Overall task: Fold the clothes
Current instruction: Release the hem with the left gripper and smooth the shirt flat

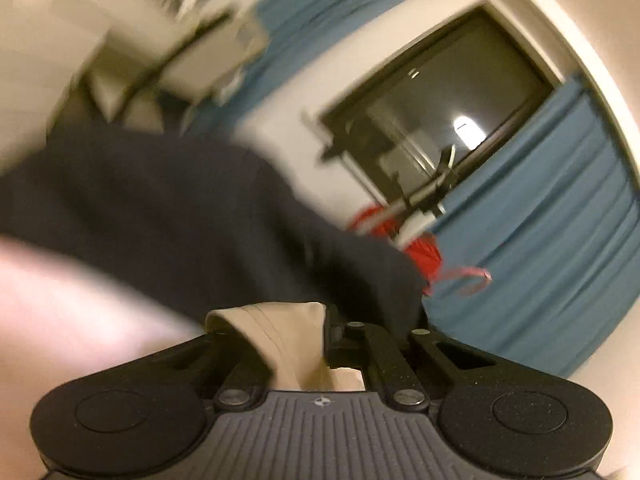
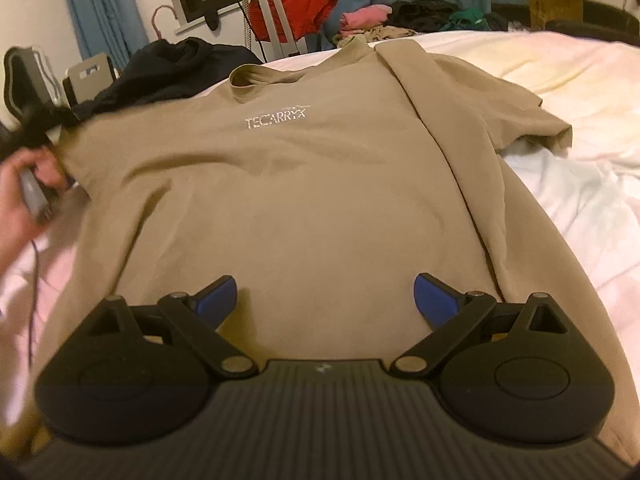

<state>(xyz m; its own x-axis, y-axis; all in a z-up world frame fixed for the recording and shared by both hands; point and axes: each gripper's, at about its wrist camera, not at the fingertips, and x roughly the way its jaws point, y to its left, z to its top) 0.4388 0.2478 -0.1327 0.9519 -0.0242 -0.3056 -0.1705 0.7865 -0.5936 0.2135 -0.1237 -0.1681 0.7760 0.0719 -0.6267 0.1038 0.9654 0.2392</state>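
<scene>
A tan T-shirt [image 2: 304, 184] with white chest lettering lies face up on the white bed [image 2: 568, 184], collar at the far side. Its right sleeve is spread out flat. My right gripper [image 2: 325, 300] is open just above the shirt's near hem, with nothing between its blue pads [image 2: 434, 300]. At the left edge a hand [image 2: 20, 200] holds my left gripper [image 2: 38, 128] at the shirt's left sleeve. In the blurred left wrist view the left gripper [image 1: 340, 332] is shut on a fold of the tan fabric [image 1: 276, 340].
A dark garment [image 2: 168, 64] lies bunched beside the shirt's left shoulder and fills the left wrist view [image 1: 160, 208]. A red garment [image 2: 300, 0] hangs on a stand behind the bed. Several more clothes [image 2: 404, 16] are piled at the far edge. Blue curtains [image 1: 552, 216] flank a window.
</scene>
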